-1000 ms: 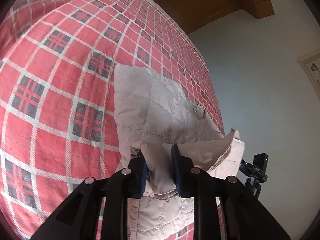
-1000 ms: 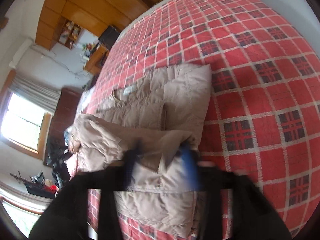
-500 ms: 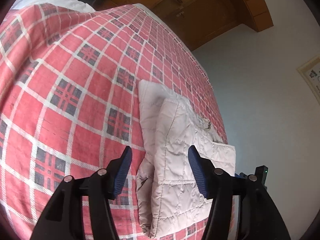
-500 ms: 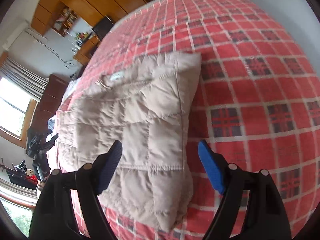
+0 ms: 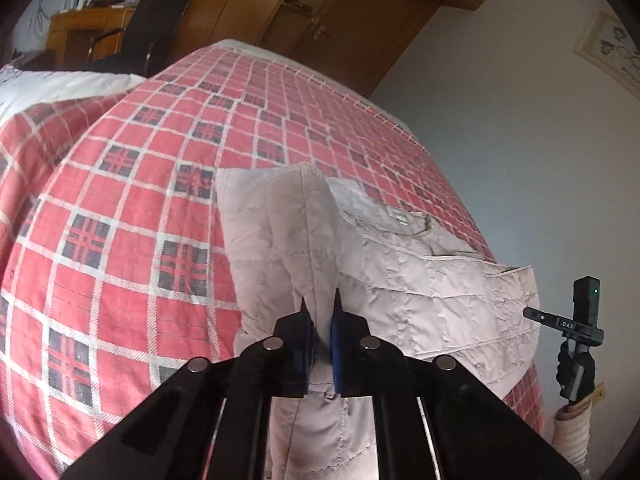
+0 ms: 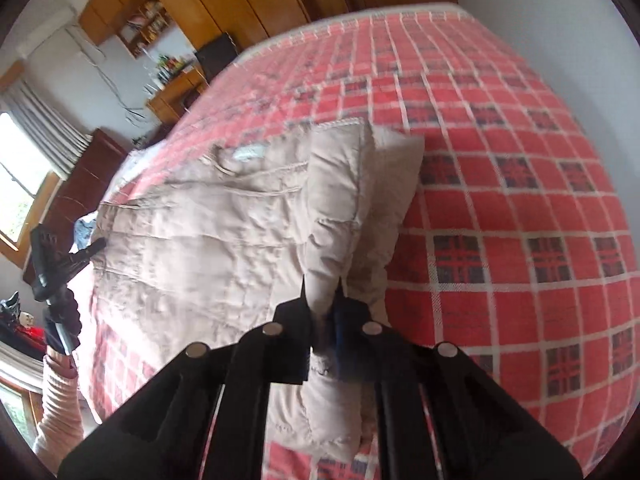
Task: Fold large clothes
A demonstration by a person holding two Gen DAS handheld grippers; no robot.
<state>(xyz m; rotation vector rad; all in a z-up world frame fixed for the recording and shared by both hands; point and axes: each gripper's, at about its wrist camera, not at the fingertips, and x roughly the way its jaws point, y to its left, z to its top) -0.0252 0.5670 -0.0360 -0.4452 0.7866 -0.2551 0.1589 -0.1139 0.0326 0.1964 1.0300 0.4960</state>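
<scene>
Half a second ago both sets of jaws stood wide apart above the folded garment; now each has closed on a raised ridge of the beige quilted jacket (image 5: 420, 280). Seen from the left wrist, the left hand-held gripper (image 5: 320, 312) pinches a fold that rises from the jacket's near edge at lower centre of the frame, its blue-padded fingers (image 5: 335, 344) nearly touching with the cloth between them. Seen from the right wrist, the right hand-held gripper (image 6: 322, 300) likewise clamps a puffed ridge of the jacket (image 6: 224, 248), the cloth pulled up toward the camera and somewhat blurred. Beyond the pinched folds the jacket lies spread on the bed, its collar with a white label toward the centre right of the left view and the upper left of the right view. It rests on a red plaid bedspread (image 5: 132, 216) that fills most of both frames (image 6: 520, 208). At the far right edge of the left view a black device on a stand (image 5: 580, 320) shows, with a gloved hand (image 5: 574, 376) below it; the right view has a similar black device (image 6: 52, 256) at its left edge above a pale sleeve (image 6: 60, 408). Wooden wardrobe doors (image 5: 320, 12) stand behind the bed at the top of the frame, a dark chair (image 5: 136, 32) at upper left, and a bright window (image 6: 16, 176) at the left of the right view.
</scene>
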